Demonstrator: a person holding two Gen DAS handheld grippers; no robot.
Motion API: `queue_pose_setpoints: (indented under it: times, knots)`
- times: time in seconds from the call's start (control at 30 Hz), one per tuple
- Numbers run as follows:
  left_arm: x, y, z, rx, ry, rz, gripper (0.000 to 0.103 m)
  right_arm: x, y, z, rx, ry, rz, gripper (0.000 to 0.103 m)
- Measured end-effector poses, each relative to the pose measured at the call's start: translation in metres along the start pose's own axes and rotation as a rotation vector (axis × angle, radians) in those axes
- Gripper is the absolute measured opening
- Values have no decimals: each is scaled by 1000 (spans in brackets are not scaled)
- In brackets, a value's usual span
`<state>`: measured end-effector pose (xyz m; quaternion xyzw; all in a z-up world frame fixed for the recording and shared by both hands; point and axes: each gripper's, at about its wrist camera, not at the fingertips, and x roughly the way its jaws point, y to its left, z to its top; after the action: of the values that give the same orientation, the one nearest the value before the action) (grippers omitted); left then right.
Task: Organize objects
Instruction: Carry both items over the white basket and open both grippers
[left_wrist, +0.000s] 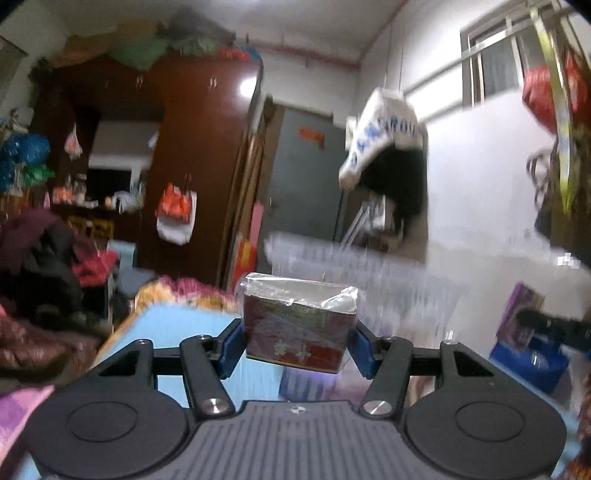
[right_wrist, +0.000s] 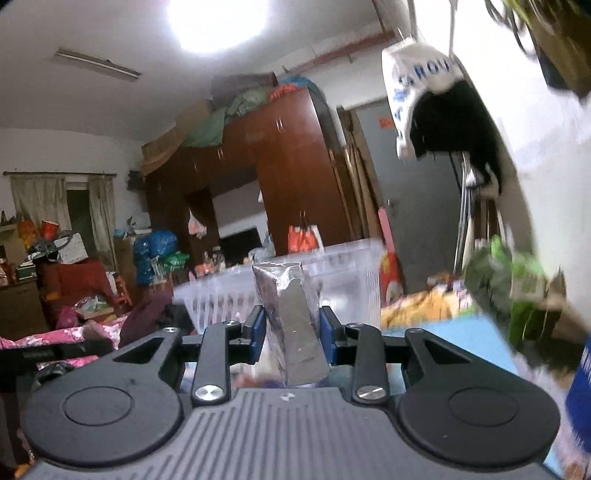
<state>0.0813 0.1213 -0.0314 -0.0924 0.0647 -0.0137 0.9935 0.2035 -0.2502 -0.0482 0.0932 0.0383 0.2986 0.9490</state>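
My left gripper (left_wrist: 297, 341) is shut on a red box (left_wrist: 297, 325) wrapped in clear film with a silver top, and holds it in the air above the light blue surface (left_wrist: 184, 325). My right gripper (right_wrist: 291, 328) is shut on a silver foil packet (right_wrist: 291, 314), held upright between the blue pads. A clear plastic bin (left_wrist: 369, 269) stands just beyond the red box; it also shows in the right wrist view (right_wrist: 347, 273), right behind the packet. The other gripper (left_wrist: 554, 328) shows at the right of the left wrist view.
A purple box (left_wrist: 521, 314) and a blue container (left_wrist: 532, 365) lie at the right. A green packet (right_wrist: 509, 280) and a blue can (right_wrist: 583, 387) sit right of my right gripper. Piled clothes (left_wrist: 40, 266) lie at the left, a brown wardrobe (right_wrist: 288, 173) behind.
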Motion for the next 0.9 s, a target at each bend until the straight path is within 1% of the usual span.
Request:
queue_pose_setpoints:
  times: [0.07, 0.17, 0.23, 0.27, 0.33, 0.37, 0.4, 0.43, 0.47, 0.5, 0.53, 0.57, 0.6, 0.67, 0.7, 0.77, 0.83, 0.9]
  knots:
    - [10, -4, 27, -3, -2, -26, 63, 9, 4, 21, -32, -7, 5, 35]
    - [46, -15, 69, -10, 2, -65, 63, 46, 12, 60, -65, 8, 57, 35]
    - [79, -26, 96, -8, 20, -68, 63, 73, 14, 82, -65, 30, 74, 35]
    - [92, -31, 104, -5, 28, -58, 63, 90, 16, 92, -87, 52, 58, 35]
    - [125, -40, 116, 0, 75, -48, 63, 114, 19, 100, -111, 77, 25, 35]
    - [139, -43, 117, -1, 105, -52, 63, 129, 20, 101, -131, 114, 16, 35]
    - [156, -47, 116, 14, 154, -61, 64, 139, 22, 100, -156, 149, -2, 36]
    - [171, -49, 113, 26, 202, -73, 65, 148, 23, 96, -182, 163, -21, 42]
    - [187, -51, 108, 36, 243, -77, 75, 157, 25, 91, -220, 182, -33, 55]
    - [199, -51, 101, 44, 279, -60, 84, 164, 25, 88, -246, 215, -48, 89]
    - [208, -51, 96, 48, 307, -30, 85, 168, 26, 85, -269, 234, -72, 103]
    - [215, -52, 92, 53, 335, 0, 85, 169, 28, 81, -299, 233, -100, 103]
    - [215, -52, 91, 55, 339, 16, 85, 171, 30, 81, -319, 255, -112, 103]
    - [202, -51, 94, 54, 296, 2, 86, 168, 37, 82, -342, 284, -106, 103]
    - [192, -50, 97, 47, 275, -6, 88, 168, 41, 84, -358, 293, -107, 103]
    - [172, -48, 103, 48, 248, 4, 92, 167, 52, 88, -405, 292, -117, 103]
    - [153, -46, 106, 63, 223, 14, 92, 168, 60, 91, -429, 289, -109, 103]
    - [139, -45, 104, 74, 200, 6, 92, 172, 61, 89, -432, 315, -101, 103]
